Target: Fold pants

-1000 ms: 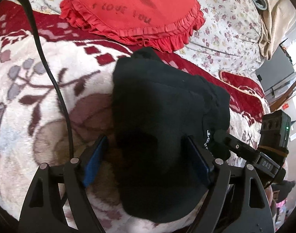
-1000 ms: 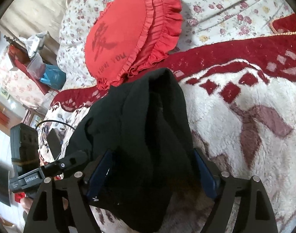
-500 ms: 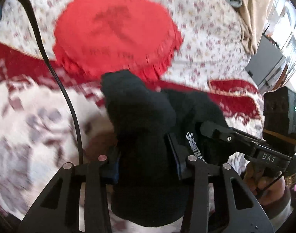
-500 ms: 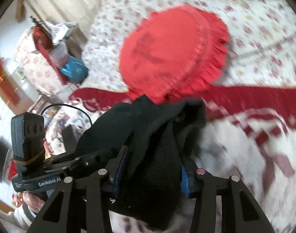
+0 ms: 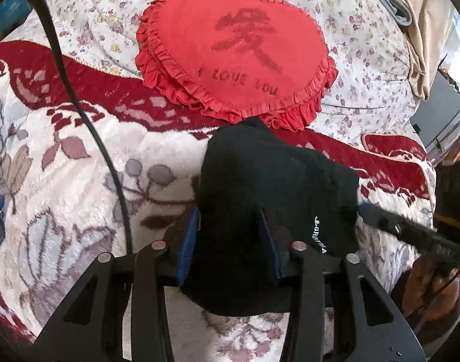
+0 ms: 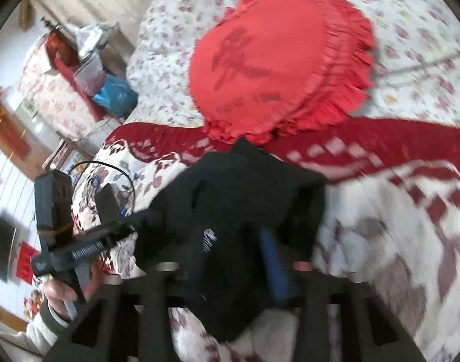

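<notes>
The black pants (image 5: 272, 187) are bunched in a folded bundle, with small white lettering on one edge, held just over the plush blanket. My left gripper (image 5: 230, 226) is shut on the left part of the bundle. In the right wrist view my right gripper (image 6: 236, 241) is shut on the same black pants (image 6: 236, 193), and the left gripper's body (image 6: 79, 241) shows at the left. The right gripper's arm (image 5: 411, 229) shows at the right of the left wrist view.
A red heart-shaped ruffled cushion (image 5: 239, 51) lies just beyond the pants on a floral quilt (image 5: 365, 48). A white and red plush blanket (image 5: 64, 181) covers the bed. A black cable (image 5: 88, 114) crosses the left. Cluttered furniture (image 6: 64, 69) stands beyond the bed's left side.
Both grippers closed from wide open onto the black pants and carried the bundle toward the red cushion. The cloth bunched up narrower between the fingers.
</notes>
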